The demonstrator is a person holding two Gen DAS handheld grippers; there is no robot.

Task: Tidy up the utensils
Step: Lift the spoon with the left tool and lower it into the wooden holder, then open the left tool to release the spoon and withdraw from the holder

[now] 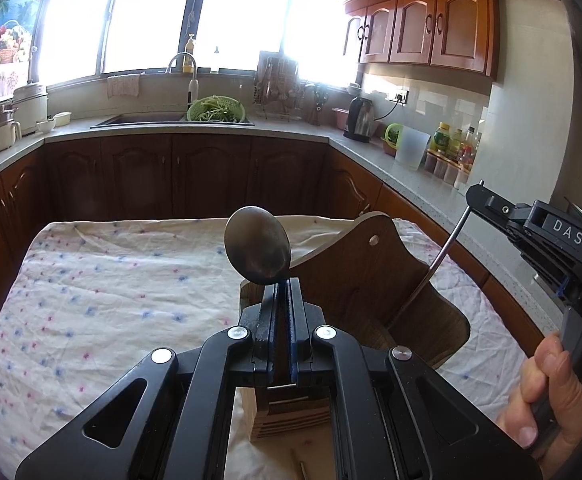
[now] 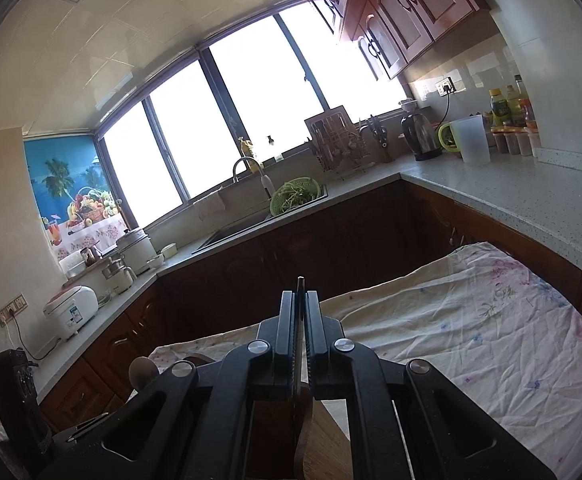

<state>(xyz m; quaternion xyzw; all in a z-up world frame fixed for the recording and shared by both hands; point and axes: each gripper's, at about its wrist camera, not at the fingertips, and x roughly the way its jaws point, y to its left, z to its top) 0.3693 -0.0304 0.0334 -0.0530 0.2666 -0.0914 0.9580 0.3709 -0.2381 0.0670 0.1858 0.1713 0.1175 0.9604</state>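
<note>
My left gripper [image 1: 282, 284] is shut on a metal spoon [image 1: 258, 249], bowl up, held just above a wooden utensil holder [image 1: 365, 280] on the cloth-covered table [image 1: 111, 280]. My right gripper [image 1: 475, 194], seen at the right of the left wrist view, is shut on a thin metal utensil handle [image 1: 431, 268] whose lower end dips into the holder. In the right wrist view that gripper [image 2: 300, 294] pinches the thin handle [image 2: 300, 284] edge-on. The spoon's bowl [image 2: 143, 372] shows at lower left, and the holder [image 2: 327, 436] lies below the jaws.
Kitchen counters [image 1: 423, 176] run around the table on three sides, with a sink and green colander [image 1: 215, 110], a kettle [image 1: 359, 119], a plastic jug [image 1: 411, 148] and bottles. A rice cooker [image 2: 73, 310] sits on the left counter. A small thin object [image 1: 303, 470] lies on the cloth near the holder's base.
</note>
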